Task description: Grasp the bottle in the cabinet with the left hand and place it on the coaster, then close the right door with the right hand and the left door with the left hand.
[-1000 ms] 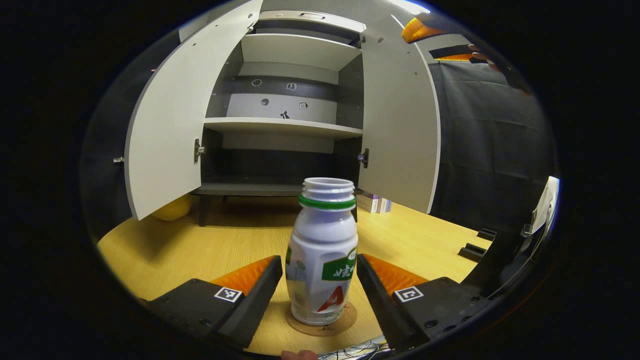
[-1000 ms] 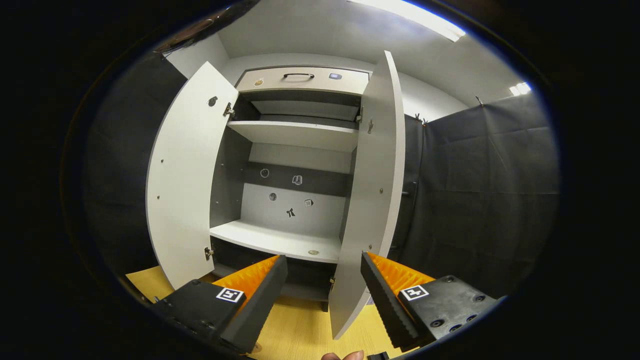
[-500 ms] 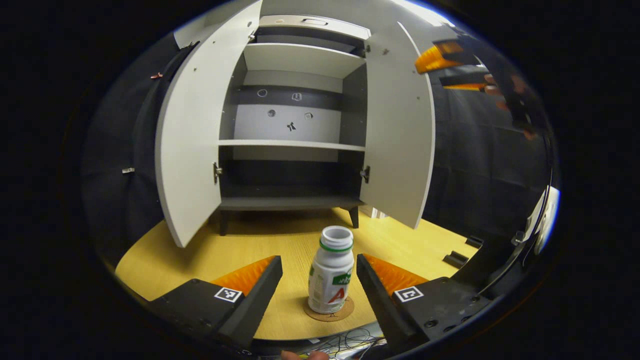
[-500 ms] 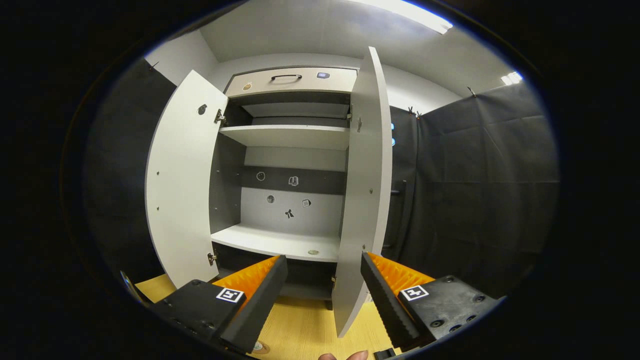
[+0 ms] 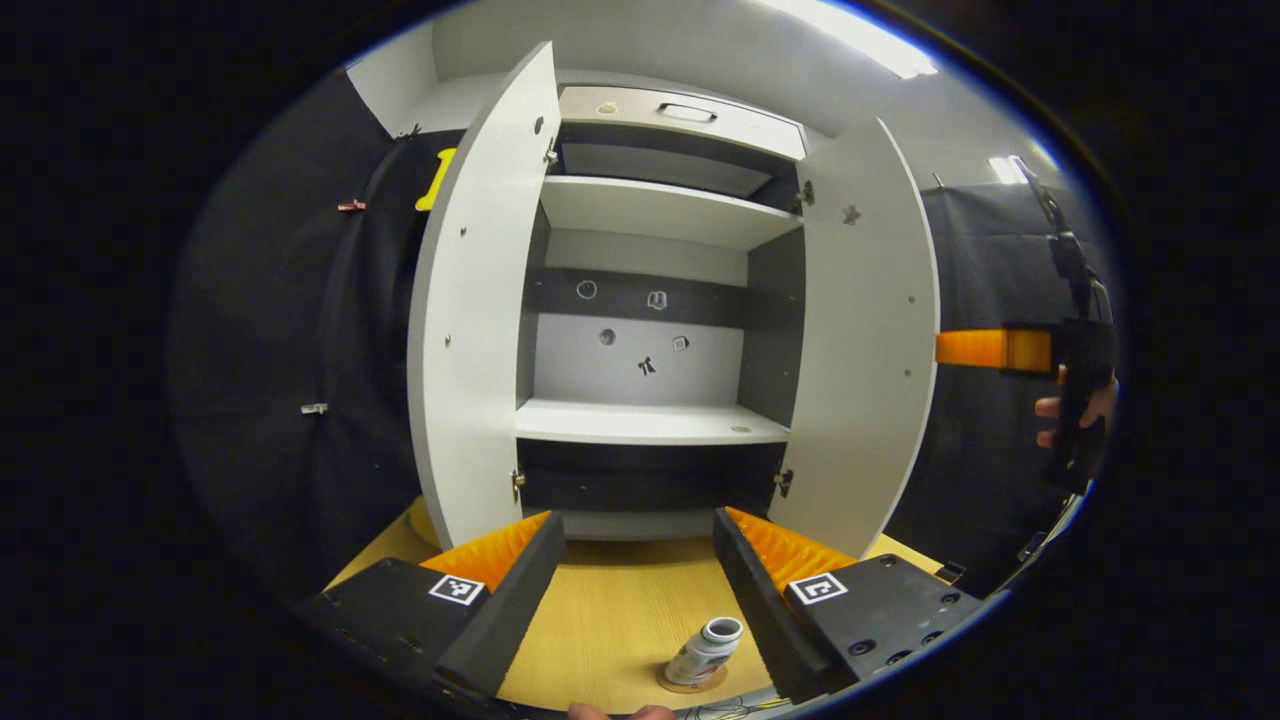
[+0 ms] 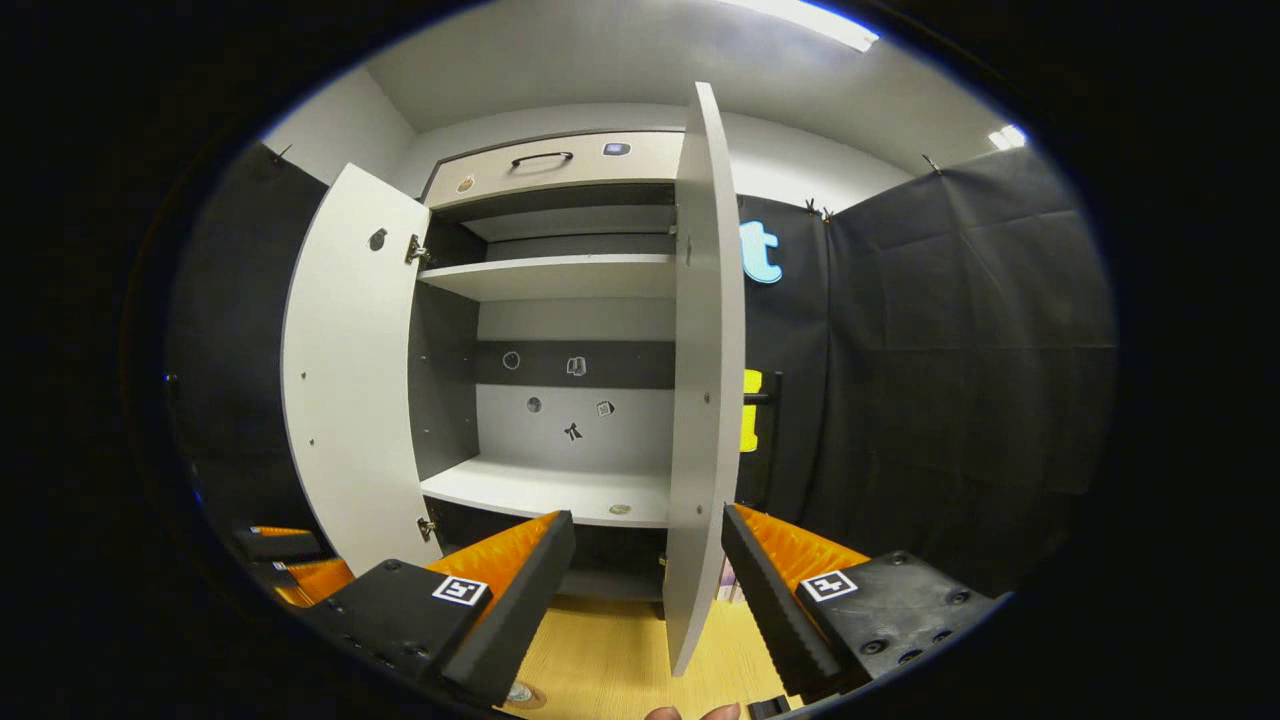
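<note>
Bottle on coaster, label unreadable | left claw spread | right claw spread

Bottle stands on coaster between the spread left claw fingers

Left gripper view: rides on the left tongs, raised above the worktop, facing the open cabinet nearly head-on from a moderate distance. The bottle on the coaster sits low, near its right finger. The right tongs appear at the far right.

Right gripper view: rides on the right tongs, facing the cabinet from right of centre, near the right door, seen almost edge-on.

Shared: cabinet interior, both doors, middle shelf, worktop strip in front.
</note>
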Demonstrator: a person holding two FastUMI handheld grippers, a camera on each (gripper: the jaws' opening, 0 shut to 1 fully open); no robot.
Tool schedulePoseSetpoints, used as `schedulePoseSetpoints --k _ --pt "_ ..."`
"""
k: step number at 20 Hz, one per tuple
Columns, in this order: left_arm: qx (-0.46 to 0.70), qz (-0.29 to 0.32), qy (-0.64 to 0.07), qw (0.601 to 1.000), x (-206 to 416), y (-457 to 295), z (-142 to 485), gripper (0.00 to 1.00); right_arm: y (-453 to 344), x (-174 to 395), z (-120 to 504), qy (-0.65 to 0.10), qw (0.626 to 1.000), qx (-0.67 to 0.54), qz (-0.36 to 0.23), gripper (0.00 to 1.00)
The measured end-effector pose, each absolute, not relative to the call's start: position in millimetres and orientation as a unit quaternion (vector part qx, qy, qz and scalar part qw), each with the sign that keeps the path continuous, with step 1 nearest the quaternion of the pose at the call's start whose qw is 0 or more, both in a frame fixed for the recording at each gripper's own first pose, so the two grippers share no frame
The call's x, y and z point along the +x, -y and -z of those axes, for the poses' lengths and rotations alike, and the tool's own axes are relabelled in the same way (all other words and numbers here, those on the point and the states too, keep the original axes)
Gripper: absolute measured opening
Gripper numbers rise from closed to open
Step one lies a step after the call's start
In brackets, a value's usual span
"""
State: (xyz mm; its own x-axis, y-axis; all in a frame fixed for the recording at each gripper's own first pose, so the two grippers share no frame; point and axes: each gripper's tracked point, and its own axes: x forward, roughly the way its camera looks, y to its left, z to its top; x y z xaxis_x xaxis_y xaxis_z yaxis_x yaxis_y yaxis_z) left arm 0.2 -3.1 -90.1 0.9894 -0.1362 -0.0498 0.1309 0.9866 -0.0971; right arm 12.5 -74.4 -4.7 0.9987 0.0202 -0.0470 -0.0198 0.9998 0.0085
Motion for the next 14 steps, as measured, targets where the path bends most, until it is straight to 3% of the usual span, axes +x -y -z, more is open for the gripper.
schedulePoseSetpoints --k 6,14 --pt "-0.066 0.017 -0.009 0.998 24.7 -20.0 33.9 0.95 136.3 19.9 -8.1 -0.02 1.0 0.01 0.017 0.98" --pt "-0.052 -0.016 -0.013 0.998 40.4 -21.1 26.6 0.95 201.9 52.3 2.3 -0.033 0.998 0.031 0.053 0.99"
